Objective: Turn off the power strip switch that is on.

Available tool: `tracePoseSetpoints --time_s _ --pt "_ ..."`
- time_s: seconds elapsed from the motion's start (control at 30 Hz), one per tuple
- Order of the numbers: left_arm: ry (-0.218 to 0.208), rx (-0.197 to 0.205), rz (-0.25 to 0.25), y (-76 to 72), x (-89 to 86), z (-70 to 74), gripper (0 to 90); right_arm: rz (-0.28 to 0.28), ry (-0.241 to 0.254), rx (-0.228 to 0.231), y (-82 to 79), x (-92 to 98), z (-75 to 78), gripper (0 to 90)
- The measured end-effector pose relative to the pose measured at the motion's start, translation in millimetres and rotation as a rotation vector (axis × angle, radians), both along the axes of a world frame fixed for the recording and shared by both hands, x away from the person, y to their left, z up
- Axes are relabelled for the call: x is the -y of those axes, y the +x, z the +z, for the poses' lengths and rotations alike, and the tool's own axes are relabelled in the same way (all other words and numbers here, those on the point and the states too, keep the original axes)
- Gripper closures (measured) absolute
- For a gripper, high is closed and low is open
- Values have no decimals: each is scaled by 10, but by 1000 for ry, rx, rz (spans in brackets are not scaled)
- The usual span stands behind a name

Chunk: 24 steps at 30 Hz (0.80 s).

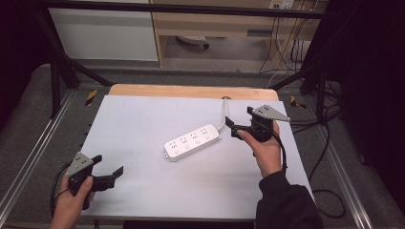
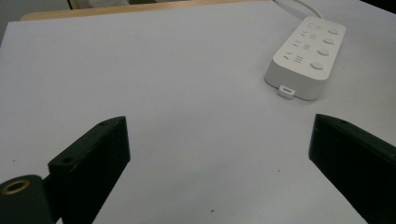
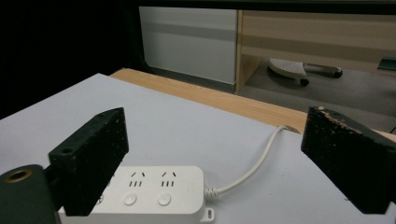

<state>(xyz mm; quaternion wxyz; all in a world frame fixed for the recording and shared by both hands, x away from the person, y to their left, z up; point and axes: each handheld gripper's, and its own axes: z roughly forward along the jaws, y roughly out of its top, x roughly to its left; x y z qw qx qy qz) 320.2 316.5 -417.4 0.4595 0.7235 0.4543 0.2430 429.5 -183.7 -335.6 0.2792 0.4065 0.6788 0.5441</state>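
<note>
Beyond the far edge of the white table (image 1: 143, 124), a strip of wood, then a cabinet (image 1: 210, 24) and loose cables (image 1: 286, 52) on the floor. Nothing lying between either gripper and the white power strip (image 1: 193, 141), set slantwise near the middle of the table, its cord (image 1: 222, 119) running off toward the far edge. Right gripper (image 1: 234, 128) held just right of the strip's cord end, jaws spread wide and empty, strip low between them in the right gripper view (image 3: 154, 189). Left gripper (image 1: 107, 170) at the near left corner, jaws likewise parted and empty, well apart from the strip, seen far right in the left gripper view (image 2: 306, 58).
</note>
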Motion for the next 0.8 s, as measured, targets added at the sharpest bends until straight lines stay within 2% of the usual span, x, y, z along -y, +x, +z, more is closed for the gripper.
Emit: tracePoseSetpoints --time_s 0.17,0.27,0.47,0.63,0.8 --pt "1 -1 -1 1 2 -1 53 -3 -4 16 31 -70 -20 195" --pt "1 -1 -2 0 2 -1 53 3 3 6 49 -106 -25 264" --pt "0 -2 -2 1 1 -3 53 8 1 -19 97 -169 -62 285" --pt "0 -3 -1 3 -2 -3 53 10 3 -21 134 -200 -97 311" --pt "1 -4 -4 5 -3 -4 53 2 -1 -12 157 -234 -121 405"
